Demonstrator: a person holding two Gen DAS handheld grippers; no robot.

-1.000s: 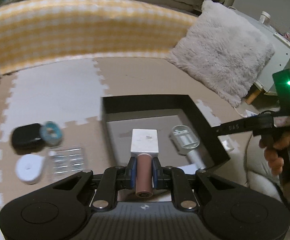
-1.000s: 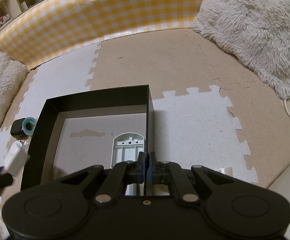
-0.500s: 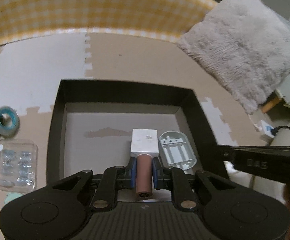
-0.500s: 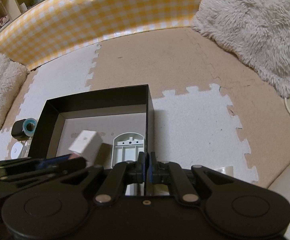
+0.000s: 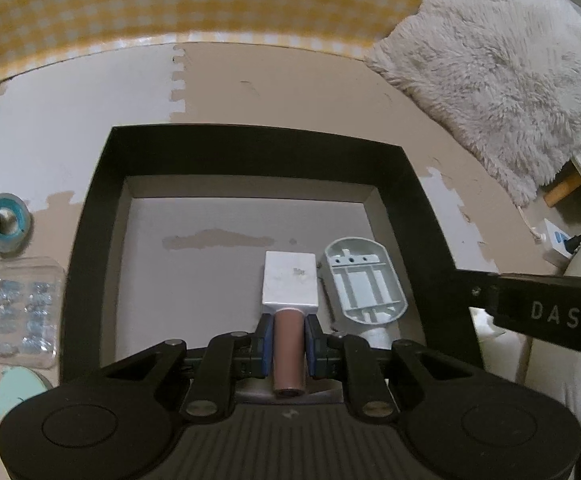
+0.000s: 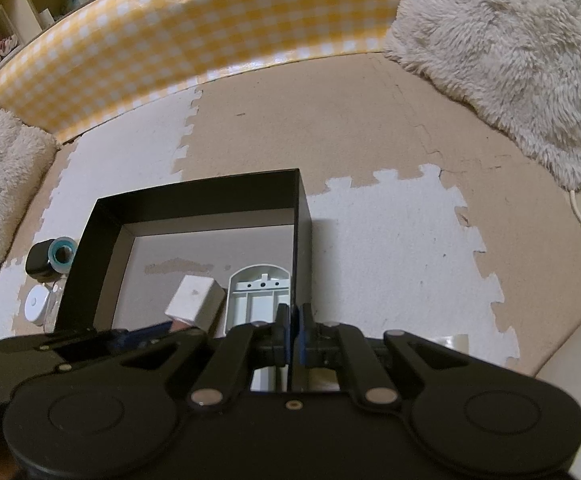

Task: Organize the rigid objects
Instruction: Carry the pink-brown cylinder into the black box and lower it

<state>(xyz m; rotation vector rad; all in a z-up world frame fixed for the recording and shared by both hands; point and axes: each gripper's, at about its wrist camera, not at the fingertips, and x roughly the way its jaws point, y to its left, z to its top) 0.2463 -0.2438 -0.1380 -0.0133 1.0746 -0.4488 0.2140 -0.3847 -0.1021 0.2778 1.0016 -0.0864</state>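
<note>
- While the left hand-held gripper (image 5: 288, 344) hangs over the black box (image 5: 250, 148), its fingers are clamped on the brown cylindrical handle of a white-headed object (image 5: 289, 280), the white block pointing toward 12 o'clock over the box floor.
- In the right wrist view the white block sits low in the box, just beside the grey oval plastic piece (image 5: 364, 280) at its 3 o'clock; whether it touches the floor I cannot tell.
- The step in hand looks like placing this object in the box. The next move, I judge, calls for lowering until the block rests on the floor, then easing the fingers apart and drawing back toward 6 o'clock without nudging the oval piece.
- The right hand-held gripper (image 6: 292, 332) is pinched narrow on the box's right wall (seemingly steadying it), the wall edge running between its fingers.
- Outside the box at 9 o'clock lie a teal tape roll (image 5: 5, 222), a clear blister pack (image 5: 20, 312), a pale green disc (image 5: 20, 394) and, in the right wrist view, a white round thing (image 6: 36, 304) and a black object (image 6: 40, 264); these look yet to be sorted.
- Readable writing: "DAS" in pale letters on the dark bar (image 5: 552, 316) at 3 o'clock in the left wrist view. Nothing else is legible.
</note>
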